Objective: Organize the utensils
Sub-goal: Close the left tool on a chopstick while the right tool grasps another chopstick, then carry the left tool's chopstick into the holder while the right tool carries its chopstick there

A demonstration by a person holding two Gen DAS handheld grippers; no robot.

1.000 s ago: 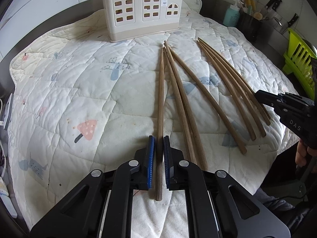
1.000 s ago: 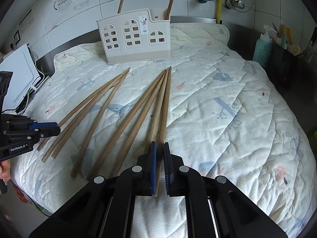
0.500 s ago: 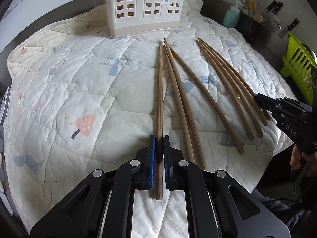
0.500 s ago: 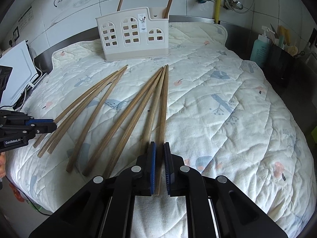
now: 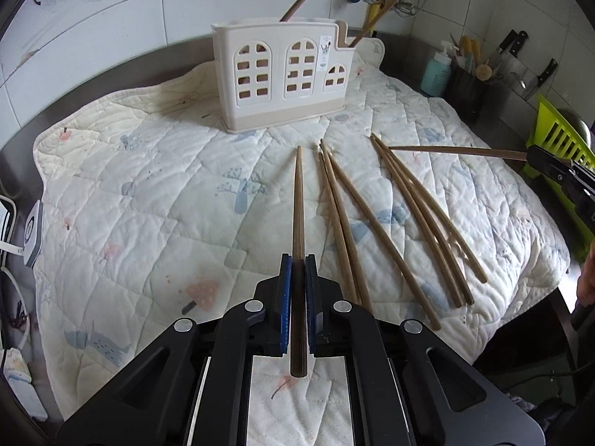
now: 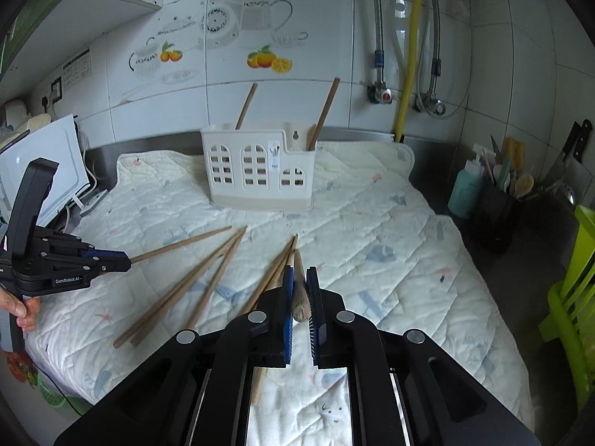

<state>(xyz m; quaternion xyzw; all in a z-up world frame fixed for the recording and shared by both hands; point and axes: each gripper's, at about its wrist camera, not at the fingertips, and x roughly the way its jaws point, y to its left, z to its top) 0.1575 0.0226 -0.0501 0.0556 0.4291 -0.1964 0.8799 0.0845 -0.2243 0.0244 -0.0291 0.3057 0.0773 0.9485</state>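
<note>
Quilt (image 5: 148, 193) edges cropped; holder (image 6: 260, 174) hides two chopsticks' lower ends.

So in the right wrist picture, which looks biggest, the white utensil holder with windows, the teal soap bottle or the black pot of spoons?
1. White plastic utensil holder.
2. Black pot and teal soap bottle look about alike; too close to rank.

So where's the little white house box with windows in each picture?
Left wrist view: the holder stands top centre, at the quilt's far end, two chopsticks sticking out.
Right wrist view: the holder sits centre, just above the middle, against the tiled wall.
Shared landmark: the teal bottle to its right.
</note>
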